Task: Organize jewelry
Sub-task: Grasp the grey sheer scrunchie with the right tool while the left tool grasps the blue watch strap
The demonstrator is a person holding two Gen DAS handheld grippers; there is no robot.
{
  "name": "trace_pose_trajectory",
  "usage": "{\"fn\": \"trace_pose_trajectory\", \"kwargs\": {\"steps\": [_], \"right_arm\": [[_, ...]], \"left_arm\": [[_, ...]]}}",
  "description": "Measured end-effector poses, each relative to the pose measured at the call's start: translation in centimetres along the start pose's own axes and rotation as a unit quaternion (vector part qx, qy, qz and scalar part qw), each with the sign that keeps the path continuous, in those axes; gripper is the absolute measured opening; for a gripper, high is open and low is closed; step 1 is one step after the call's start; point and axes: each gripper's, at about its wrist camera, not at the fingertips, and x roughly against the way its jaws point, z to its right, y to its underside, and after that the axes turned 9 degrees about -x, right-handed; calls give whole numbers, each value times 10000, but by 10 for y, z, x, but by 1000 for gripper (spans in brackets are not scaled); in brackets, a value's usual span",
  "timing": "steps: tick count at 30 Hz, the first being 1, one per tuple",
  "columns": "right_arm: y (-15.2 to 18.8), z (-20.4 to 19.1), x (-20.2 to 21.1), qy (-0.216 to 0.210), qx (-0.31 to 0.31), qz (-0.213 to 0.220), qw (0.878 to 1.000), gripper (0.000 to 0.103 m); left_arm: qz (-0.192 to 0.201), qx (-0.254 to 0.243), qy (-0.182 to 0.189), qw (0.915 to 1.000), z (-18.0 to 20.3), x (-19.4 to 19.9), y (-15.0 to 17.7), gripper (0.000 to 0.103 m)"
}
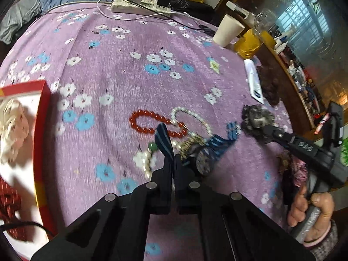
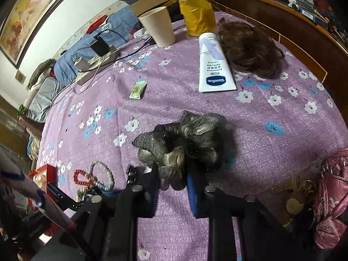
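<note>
Right gripper (image 2: pixel 174 187) pinches grey scrunchie (image 2: pixel 184 143) at its fingertips.

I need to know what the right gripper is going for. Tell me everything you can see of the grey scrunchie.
The grey scrunchie is a ruffled ring of sheer, metallic-looking grey and dark fabric, bunched in folds around a dark centre. It lies flat on the purple flowered cloth, apart from the bead bracelets. Its near edge sits between the fingers of the right gripper, which look closed against it. The left wrist view shows the same: the scrunchie at that gripper's tip.
</note>
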Motion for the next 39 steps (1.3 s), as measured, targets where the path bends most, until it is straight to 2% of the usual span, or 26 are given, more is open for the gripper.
{"fn": "trace_pose_trajectory", "kwargs": {"steps": [4, 9, 17, 18, 20, 22, 24, 26, 28, 30, 34, 39], "right_arm": [[15, -2, 11, -19, 170, -25, 9999, 18], [48, 9, 39, -164, 286, -73, 9994, 18], [107, 43, 66, -392, 178, -441, 9981, 18], [112, 45, 66, -400, 193, -484, 9978, 22], [119, 49, 66, -376, 205, -552, 9976, 30], [123, 55, 70, -355, 158, -515, 9979, 54], [126, 58, 76, -327, 155, -401, 9985, 66], [125, 61, 85, -296, 186, -258, 9991, 69], [124, 64, 91, -291, 177, -187, 9992, 73], [120, 66, 95, -350, 129, -104, 9993, 76], [113, 61, 92, -357, 134, -85, 9992, 79], [113, 45, 76, -294, 402, -263, 9984, 79]], "left_arm": [[148, 40, 165, 9997, 10, 30, 19, 1], [173, 16, 127, 9998, 21, 58, 61, 1], [-62, 64, -480, 9988, 7, 71, 125, 2], [-64, 93, -529, 9985, 5, 73, 130, 3], [-48, 86, -593, 9982, 1, 83, 139, 15], [66, 76, -669, 9977, -1, 97, 146, 40], [253, 60, -741, 9969, -3, 115, 151, 44], [382, 19, -800, 9961, -2, 132, 155, 45], [475, -39, -884, 9949, 1, 141, 154, 52], [532, -191, -891, 9944, 8, 141, 149, 56], [473, -586, -792, 9940, 32, 116, 127, 59], [72, -1062, -710, 9918, 55, 62, 110, 59]]}}
